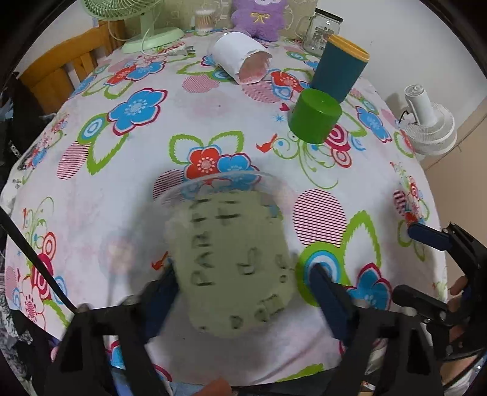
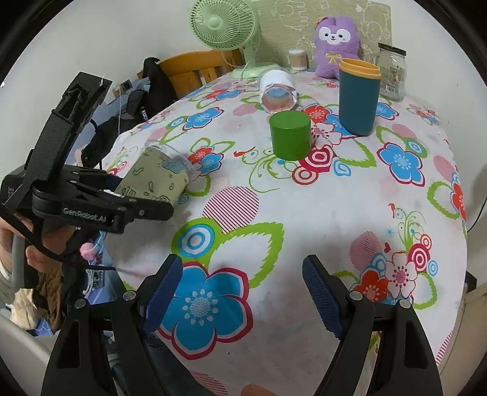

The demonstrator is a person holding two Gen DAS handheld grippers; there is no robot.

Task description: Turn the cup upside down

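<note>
A clear plastic cup with an olive-green printed sleeve (image 1: 231, 259) lies tilted between the blue pads of my left gripper (image 1: 243, 292), rim pointing away from me. The left pad touches it, but a gap shows at the right pad, so I cannot tell whether the jaws hold it. In the right wrist view the same cup (image 2: 155, 179) sits at the left table edge, held off the cloth by the left gripper (image 2: 121, 195). My right gripper (image 2: 243, 292) is open and empty above the flowered cloth near the front edge.
A green cup (image 2: 290, 134) stands upside down mid-table. A teal tumbler with a yellow rim (image 2: 359, 97) stands behind it. A white-sleeved cup (image 2: 278, 91) lies on its side. A green fan (image 2: 226, 27), purple plush (image 2: 334, 45) and glass jar (image 2: 392, 73) line the back.
</note>
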